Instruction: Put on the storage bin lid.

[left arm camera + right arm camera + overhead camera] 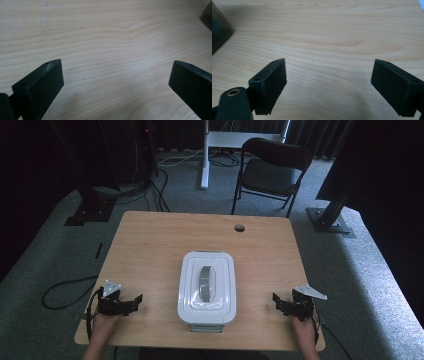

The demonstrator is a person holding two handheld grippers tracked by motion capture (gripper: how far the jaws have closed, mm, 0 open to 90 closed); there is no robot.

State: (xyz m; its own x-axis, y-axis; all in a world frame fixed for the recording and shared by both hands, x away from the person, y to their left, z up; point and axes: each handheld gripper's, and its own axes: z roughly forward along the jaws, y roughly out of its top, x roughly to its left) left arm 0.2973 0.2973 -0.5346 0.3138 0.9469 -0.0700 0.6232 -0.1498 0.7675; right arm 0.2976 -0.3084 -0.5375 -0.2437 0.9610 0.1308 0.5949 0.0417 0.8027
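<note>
- Left hand-held gripper (131,303): sits at the lower left of the high view, resting low over the surface (150,245), held by a hand (102,325) that enters from the bottom edge. Its jaws point right, toward the container.
- Left hand-held gripper (116,80), own view: both black jaws stand wide apart, one at the lower left and one at the lower right of the frame. Bare wood grain lies between them; nothing is gripped.
- Container (206,290): a white-lidded box with a grey handle (205,283) along the middle of the lid. It stands at the lower centre of the high view, between the two grippers and well apart from each, close to the near edge of the surface.
- Right hand-held gripper (281,304): sits at the lower right of the high view, jaws pointing left toward the container, a grey three-cornered plate on top.
- Right hand-held gripper (329,75), own view: jaws spread wide, nothing between them but wood. A dark translucent wall of the container (219,27) shows at the upper left edge.
</note>
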